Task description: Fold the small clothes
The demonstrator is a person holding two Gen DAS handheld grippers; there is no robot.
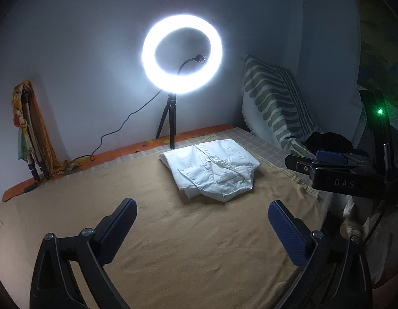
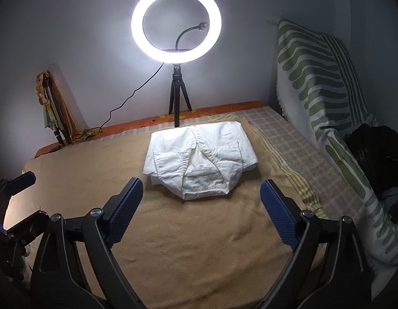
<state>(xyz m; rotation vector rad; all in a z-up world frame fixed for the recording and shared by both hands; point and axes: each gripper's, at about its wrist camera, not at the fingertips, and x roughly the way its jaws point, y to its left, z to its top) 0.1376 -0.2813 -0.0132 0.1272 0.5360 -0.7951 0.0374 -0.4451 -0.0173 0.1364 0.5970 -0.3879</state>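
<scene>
A small white shirt (image 1: 212, 167) lies folded into a compact rectangle on the tan blanket (image 1: 173, 231), collar toward me; it also shows in the right wrist view (image 2: 199, 159). My left gripper (image 1: 202, 207) is open and empty, above the blanket, short of the shirt and to its left. My right gripper (image 2: 201, 188) is open and empty, its fingertips flanking the shirt's near collar edge without touching it. The right gripper also shows at the right edge of the left wrist view (image 1: 328, 164), and one left fingertip (image 2: 23, 179) shows at the left of the right wrist view.
A lit ring light on a small tripod (image 2: 177, 23) stands behind the shirt, its cable trailing left. A green-striped cushion (image 2: 322, 90) leans on the right wall with dark clothing (image 2: 374, 149) beside it. A folded stand wrapped in orange cloth (image 2: 54, 108) leans at back left.
</scene>
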